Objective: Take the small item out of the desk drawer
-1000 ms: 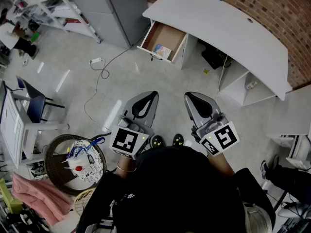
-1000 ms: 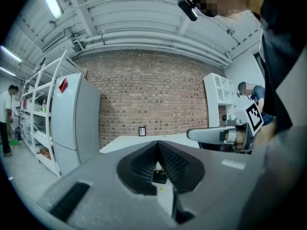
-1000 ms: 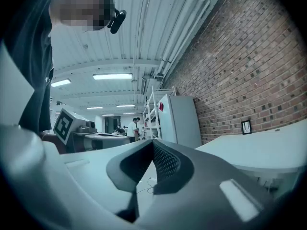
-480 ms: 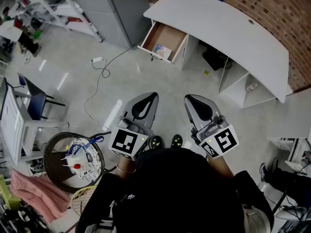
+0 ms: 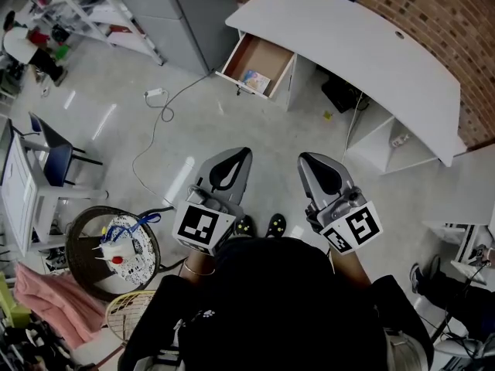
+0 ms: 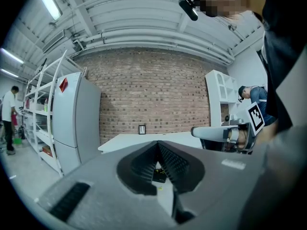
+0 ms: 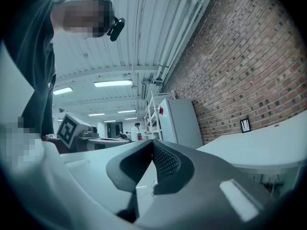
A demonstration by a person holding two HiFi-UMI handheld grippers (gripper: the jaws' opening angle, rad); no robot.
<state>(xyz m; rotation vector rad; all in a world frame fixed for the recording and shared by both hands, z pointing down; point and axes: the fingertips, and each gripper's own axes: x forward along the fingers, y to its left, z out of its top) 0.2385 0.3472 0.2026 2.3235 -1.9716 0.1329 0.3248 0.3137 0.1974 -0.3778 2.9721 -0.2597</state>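
A curved white desk stands against the brick wall, well ahead of me. Its wooden drawer is pulled out on the left side, and a small colourful item lies inside near the front. My left gripper and right gripper are both held side by side in front of my body, far short of the drawer. Both are shut with nothing between the jaws. In the left gripper view the desk top shows beyond the closed left gripper. The right gripper points slightly upward.
A white cable with a plug trails over the grey floor between me and the desk. A grey cabinet stands left of the drawer. A round dark basket and a blue chair are at my left. White shelving sits under the desk.
The drawer, cable and basket have shifted slightly up and left in the head view. My right gripper has drifted a little right. Both grippers stay shut.
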